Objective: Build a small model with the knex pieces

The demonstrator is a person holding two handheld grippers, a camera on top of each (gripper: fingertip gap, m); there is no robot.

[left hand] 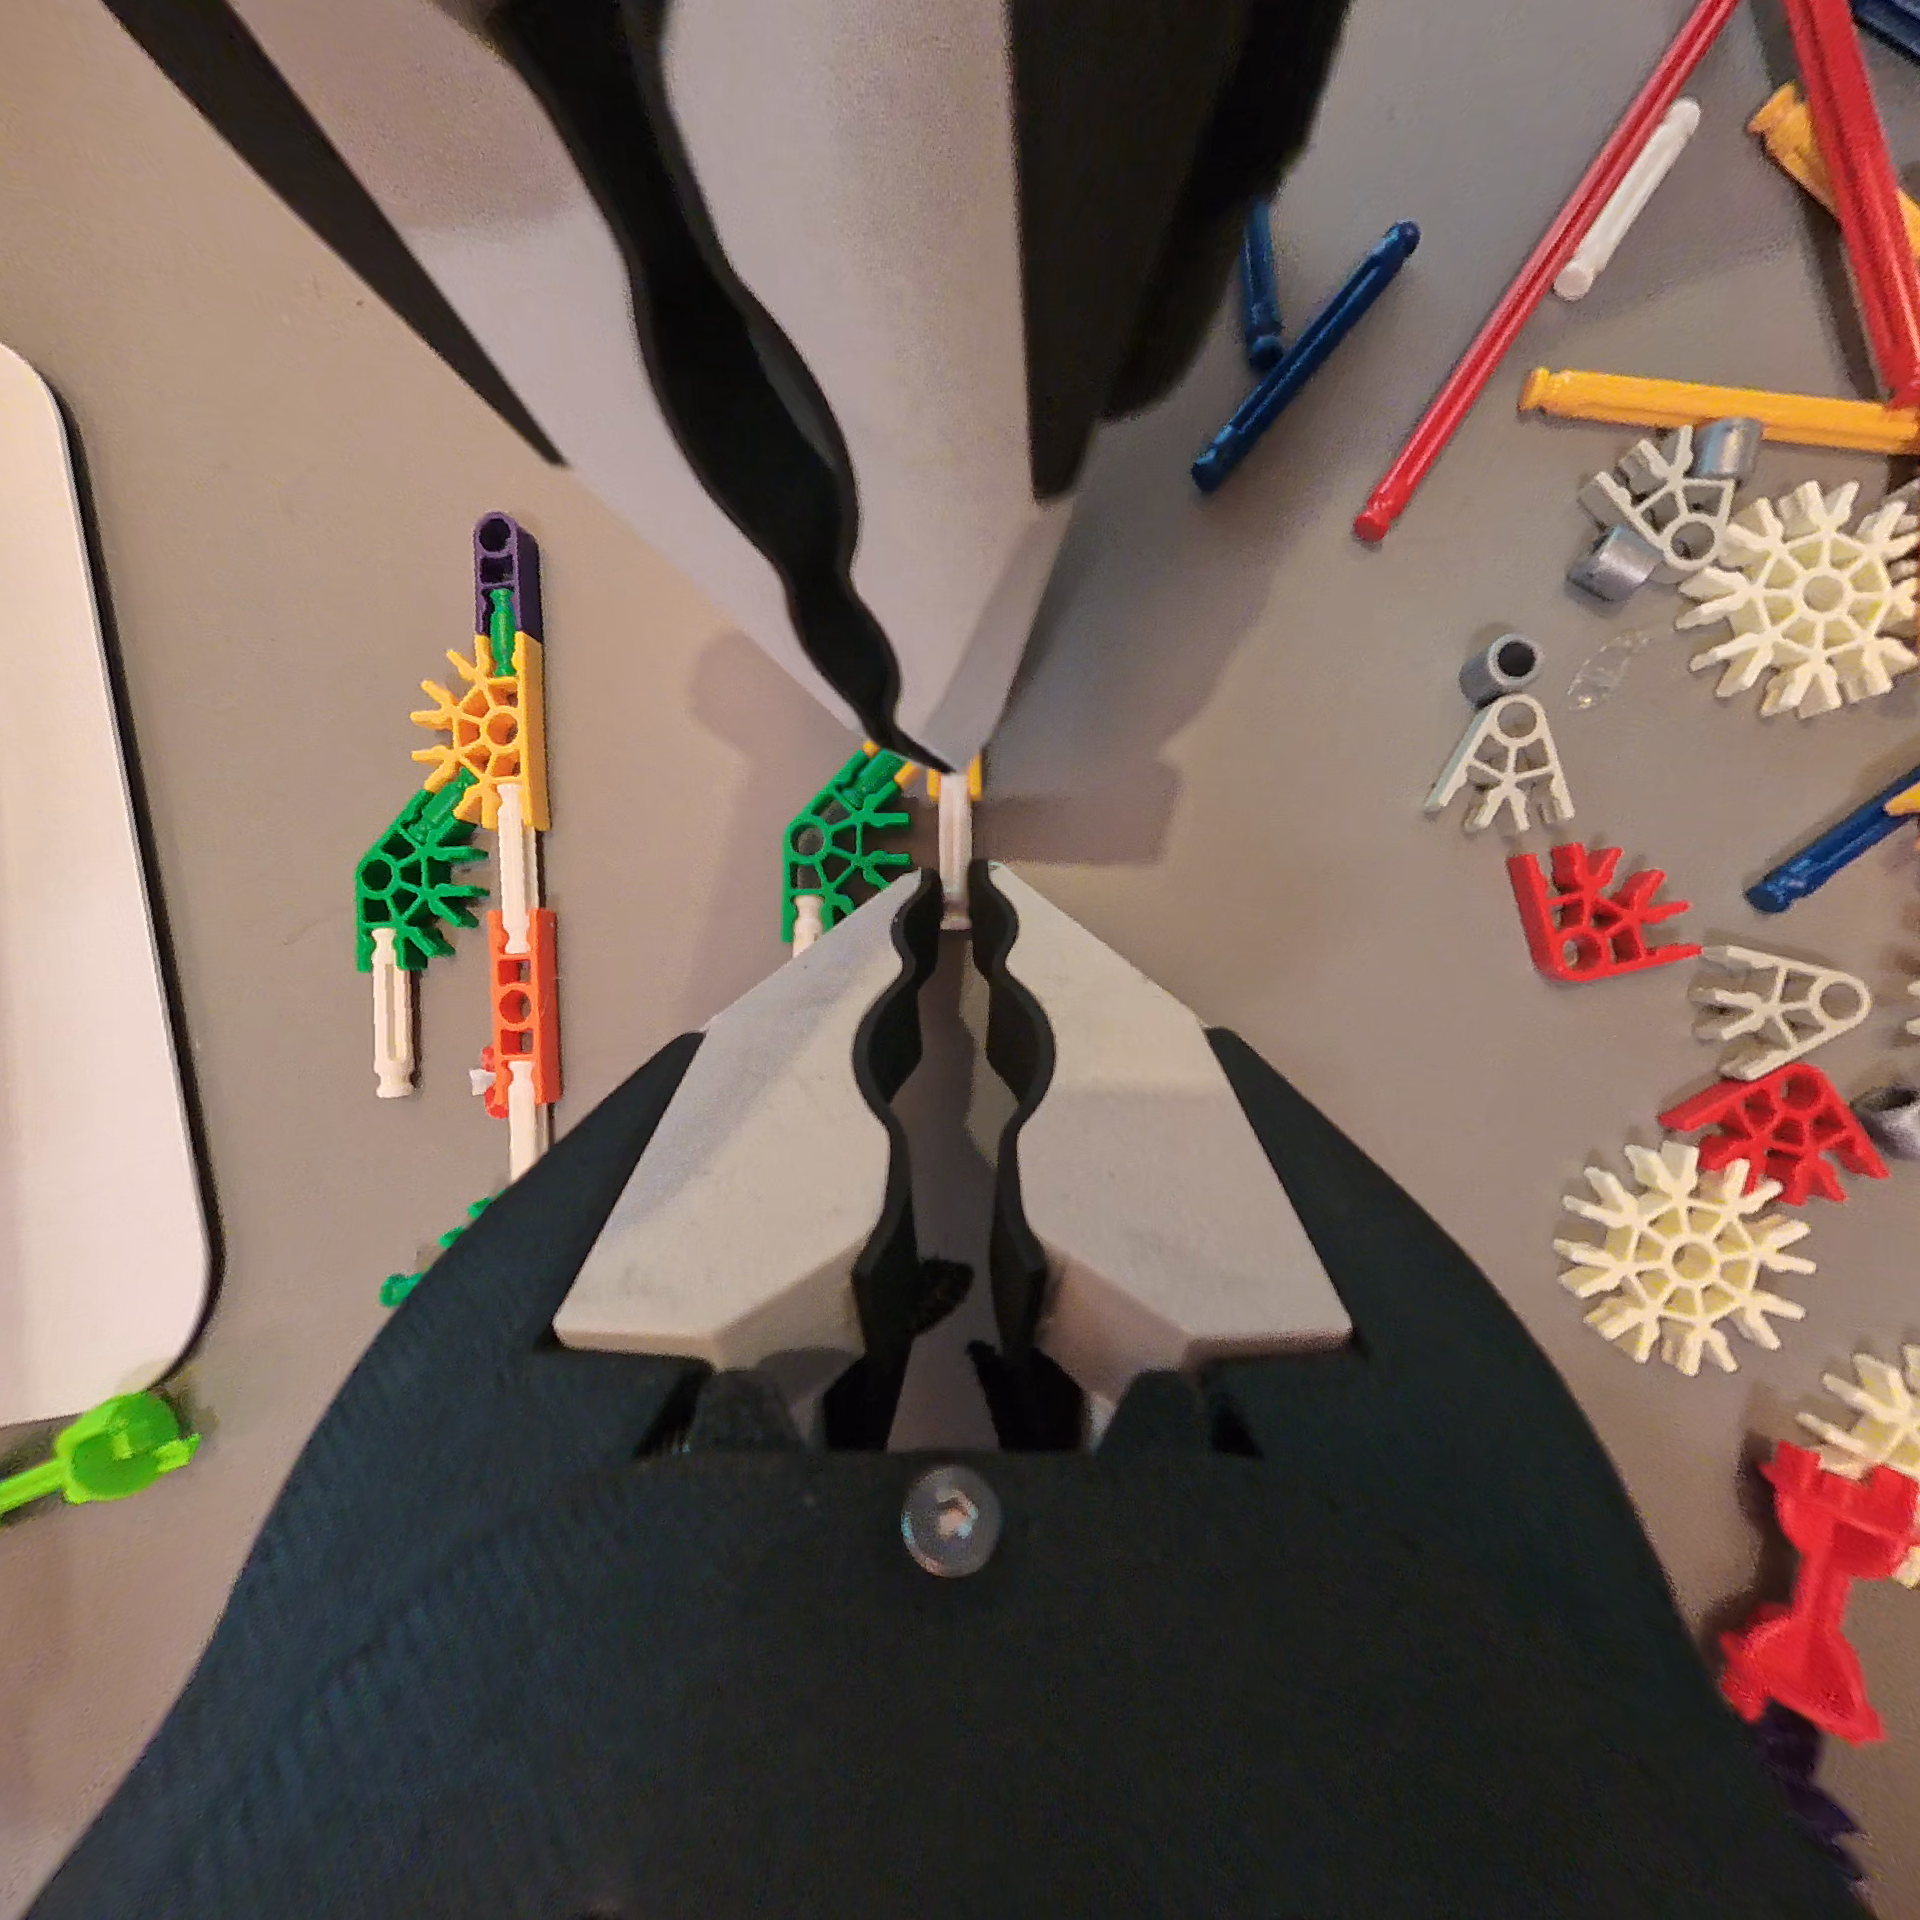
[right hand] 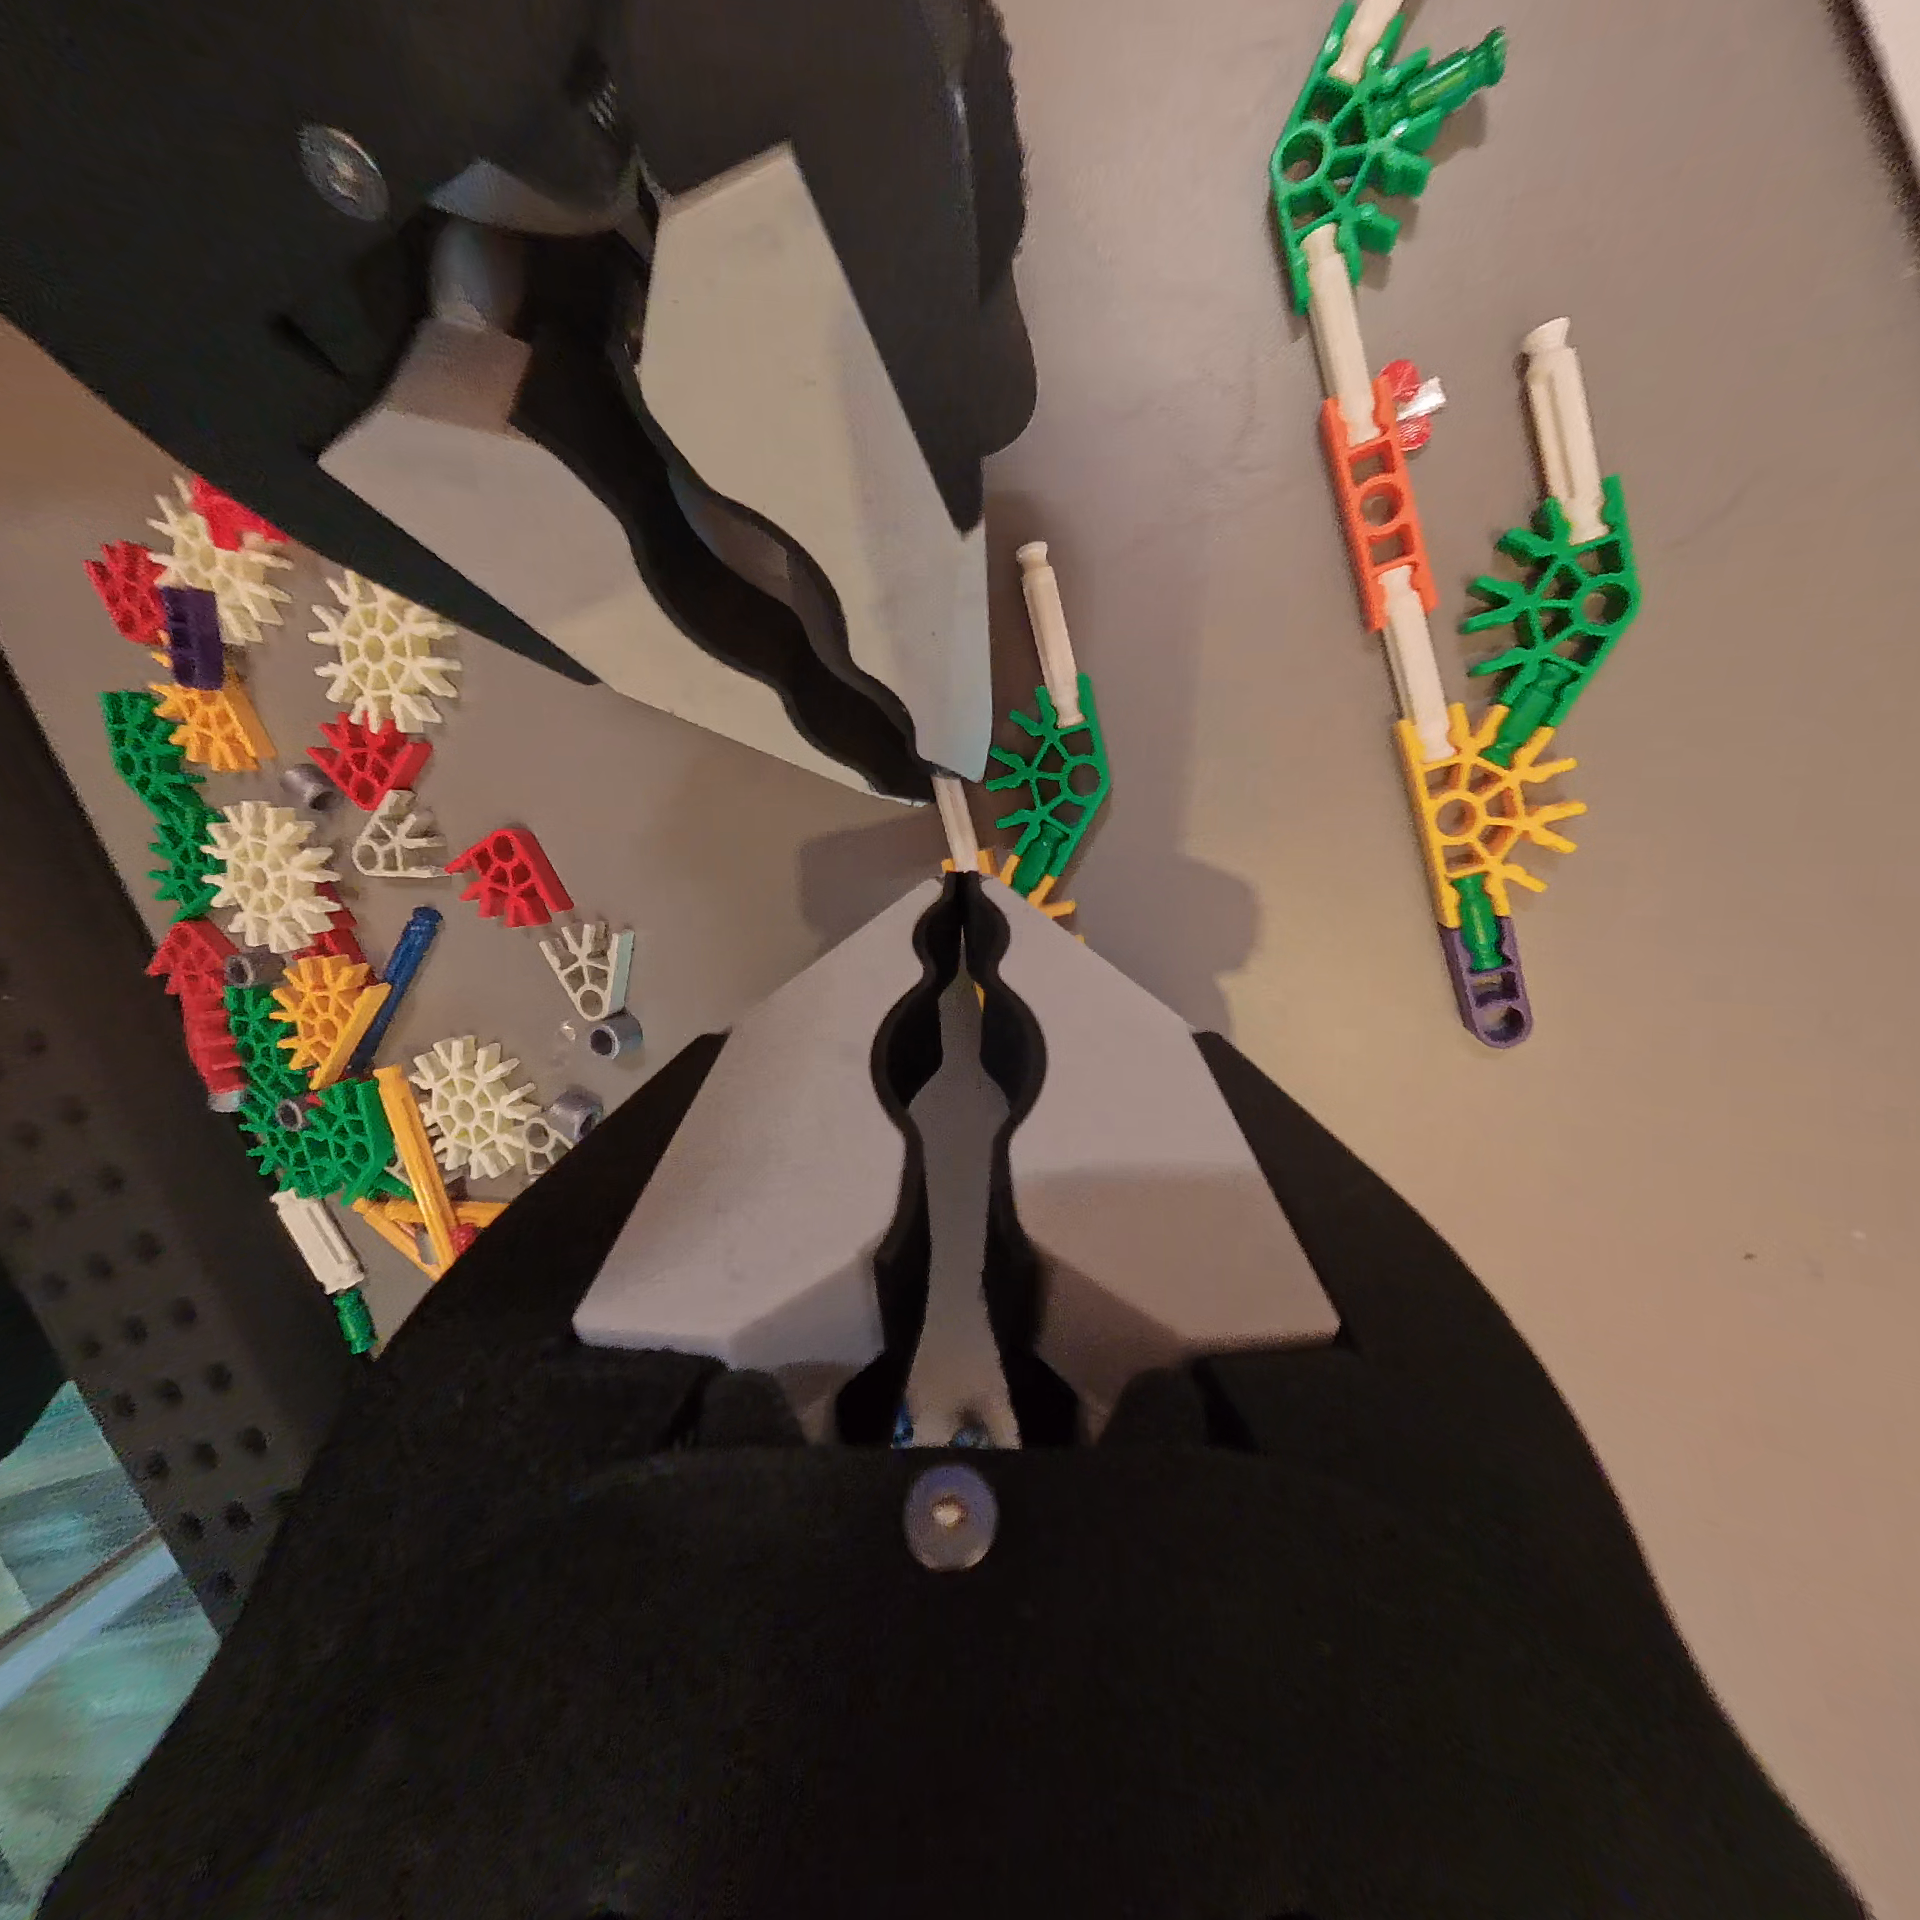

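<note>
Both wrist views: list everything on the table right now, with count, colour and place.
small build: one, green and yellow connectors with white rods, centre, between the grippers
white rod: one, on the small build, pinched at one end by the left gripper
long build: one, purple, yellow, green, orange, white, lying apart on the table
loose pile: many connectors and rods, mixed colours, table edge
white board: one, beyond the long build
lime piece: one, by the board's corner
table: one, grey
left gripper: shut on the white rod
right gripper: shut on the small build's yellow end
</note>
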